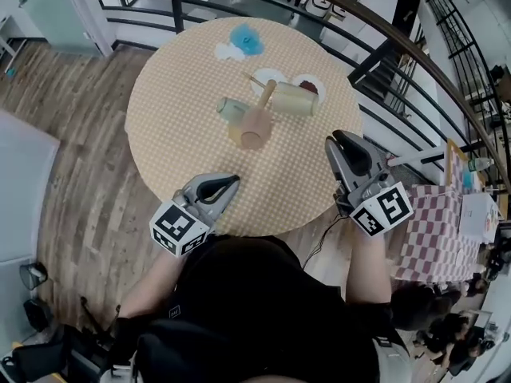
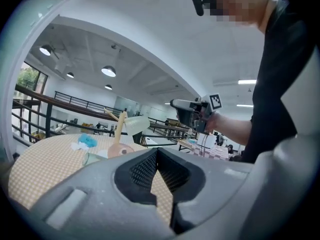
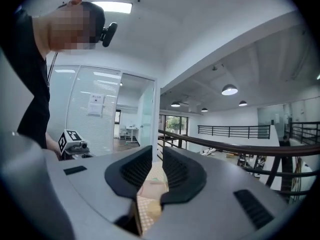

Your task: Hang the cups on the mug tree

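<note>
The person's black top [image 1: 255, 302] fills the bottom of the head view, and there are two grippers in front of it. The left gripper [image 1: 232, 179] has its jaws fully together with nothing between them. The right gripper [image 1: 338, 137] keeps only a narrow gap, and through the gap only the cloth is seen, so it holds nothing. Both hover at the near edge of one round table [image 1: 176, 126] with a beige checked cloth.

Near the middle stands one wooden mug tree [image 1: 255, 124]. I count two cups. One pale cup [image 1: 295, 100] is at a peg high on the tree and seems to hang there. One clear glass cup [image 1: 231, 108] lies on its side just beside the base. Behind them are two small white plates [image 1: 268, 76], and further back one blue object [image 1: 246, 39].
</note>
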`<act>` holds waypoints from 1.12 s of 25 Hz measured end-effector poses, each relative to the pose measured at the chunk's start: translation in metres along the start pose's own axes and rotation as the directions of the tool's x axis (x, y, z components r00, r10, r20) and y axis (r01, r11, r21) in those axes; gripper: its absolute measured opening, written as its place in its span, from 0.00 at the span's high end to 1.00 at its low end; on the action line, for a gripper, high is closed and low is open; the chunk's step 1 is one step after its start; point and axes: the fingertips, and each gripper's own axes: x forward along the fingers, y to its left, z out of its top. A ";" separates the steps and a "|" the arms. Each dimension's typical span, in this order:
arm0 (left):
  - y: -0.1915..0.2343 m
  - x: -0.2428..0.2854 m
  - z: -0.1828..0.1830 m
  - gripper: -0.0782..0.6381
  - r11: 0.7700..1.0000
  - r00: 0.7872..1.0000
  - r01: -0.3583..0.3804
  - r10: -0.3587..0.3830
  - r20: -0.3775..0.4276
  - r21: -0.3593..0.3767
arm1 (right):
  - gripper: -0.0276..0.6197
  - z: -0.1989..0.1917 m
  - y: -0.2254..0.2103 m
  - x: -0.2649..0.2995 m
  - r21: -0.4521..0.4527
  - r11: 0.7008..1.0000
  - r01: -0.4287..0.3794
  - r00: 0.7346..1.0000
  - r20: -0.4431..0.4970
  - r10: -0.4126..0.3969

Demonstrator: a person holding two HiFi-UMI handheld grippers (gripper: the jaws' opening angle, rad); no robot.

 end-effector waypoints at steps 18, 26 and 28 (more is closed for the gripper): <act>-0.051 -0.023 0.021 0.88 0.992 0.992 -0.127 0.127 0.015 0.009 | 0.93 -0.093 0.125 -0.039 0.357 0.928 -0.106 0.992 -0.031 0.125; -0.038 -0.033 0.017 0.88 0.989 0.989 -0.149 0.149 0.026 -0.019 | 0.94 -0.093 0.135 -0.025 0.292 0.954 -0.070 0.995 -0.050 0.089; -0.035 -0.033 0.020 0.88 0.989 0.988 -0.147 0.148 0.036 -0.017 | 0.94 -0.090 0.137 -0.025 0.238 0.970 -0.056 0.996 -0.048 0.069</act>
